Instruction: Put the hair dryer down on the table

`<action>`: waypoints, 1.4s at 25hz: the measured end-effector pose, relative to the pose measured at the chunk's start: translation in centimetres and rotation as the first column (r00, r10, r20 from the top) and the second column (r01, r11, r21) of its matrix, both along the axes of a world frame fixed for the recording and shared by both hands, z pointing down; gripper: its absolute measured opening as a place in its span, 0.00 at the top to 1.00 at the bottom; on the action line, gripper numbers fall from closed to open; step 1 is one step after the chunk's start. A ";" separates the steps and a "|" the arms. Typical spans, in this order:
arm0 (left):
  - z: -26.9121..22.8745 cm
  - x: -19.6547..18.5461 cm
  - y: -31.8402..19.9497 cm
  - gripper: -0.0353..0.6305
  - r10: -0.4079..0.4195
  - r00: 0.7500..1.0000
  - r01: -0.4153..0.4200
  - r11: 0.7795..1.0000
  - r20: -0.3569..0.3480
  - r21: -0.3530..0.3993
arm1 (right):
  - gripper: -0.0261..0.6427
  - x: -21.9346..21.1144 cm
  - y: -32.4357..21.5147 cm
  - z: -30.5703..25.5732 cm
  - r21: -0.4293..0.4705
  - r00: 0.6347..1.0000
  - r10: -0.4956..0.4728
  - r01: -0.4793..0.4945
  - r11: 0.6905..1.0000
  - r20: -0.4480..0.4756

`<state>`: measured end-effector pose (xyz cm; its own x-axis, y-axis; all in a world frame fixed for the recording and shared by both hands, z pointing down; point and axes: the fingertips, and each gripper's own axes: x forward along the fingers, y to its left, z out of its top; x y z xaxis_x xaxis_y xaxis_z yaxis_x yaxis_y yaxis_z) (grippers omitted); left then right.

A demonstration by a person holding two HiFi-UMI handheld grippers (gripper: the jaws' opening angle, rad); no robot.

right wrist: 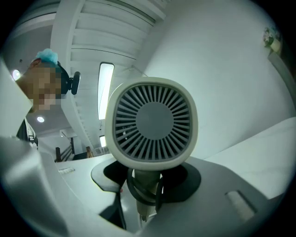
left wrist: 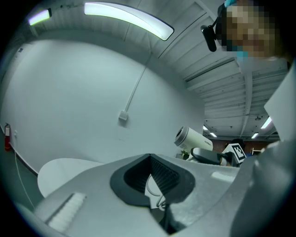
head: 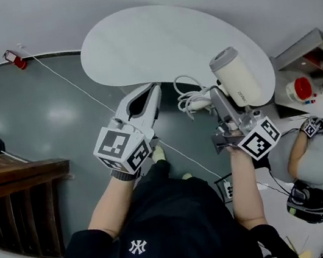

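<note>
The cream hair dryer (head: 236, 78) stands upright over the near right edge of the white curved table (head: 152, 40). My right gripper (head: 223, 101) is shut on its handle. In the right gripper view the dryer's rear grille (right wrist: 152, 120) fills the middle, and the handle with a dark cord looped round it sits between the jaws of that gripper (right wrist: 147, 185). The dryer's white cord (head: 192, 98) hangs in loops to its left. My left gripper (head: 153, 88) is beside the cord at the table's near edge, jaws shut and holding nothing. The left gripper view shows the dryer (left wrist: 192, 138) to the right.
Another person (head: 315, 160) sits low at the right beside a shelf unit (head: 316, 61). A power strip (head: 226, 189) lies on the floor by my feet, and a thin cable (head: 80, 87) crosses the floor. Wooden steps (head: 9, 177) are at the left, a red extinguisher (head: 15, 59) by the wall.
</note>
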<state>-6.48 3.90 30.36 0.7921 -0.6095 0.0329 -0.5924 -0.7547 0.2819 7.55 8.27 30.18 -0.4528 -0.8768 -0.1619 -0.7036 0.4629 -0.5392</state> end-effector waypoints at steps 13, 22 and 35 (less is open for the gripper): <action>3.7 -2.3 -9.2 0.95 0.031 0.999 -0.030 0.998 0.015 -0.049 | 0.64 -4.4 -10.4 3.0 -0.131 0.997 -0.072 0.074 0.989 0.013; 6.2 -0.8 -14.8 0.95 0.004 0.999 -0.001 0.998 0.043 -0.064 | 0.64 -3.7 -17.6 7.9 -0.213 0.985 -0.167 0.171 0.962 0.037; 13.6 4.7 -25.4 0.95 -0.075 0.988 0.095 0.984 0.134 -0.153 | 0.64 -1.0 -29.7 20.1 -0.414 0.940 -0.323 0.338 0.845 0.108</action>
<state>-1.74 -21.46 43.93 0.7210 -0.6532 0.2313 -0.6909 -0.6520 0.3122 6.59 -21.41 50.24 -0.7287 -0.6639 0.1680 -0.5282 0.3887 -0.7549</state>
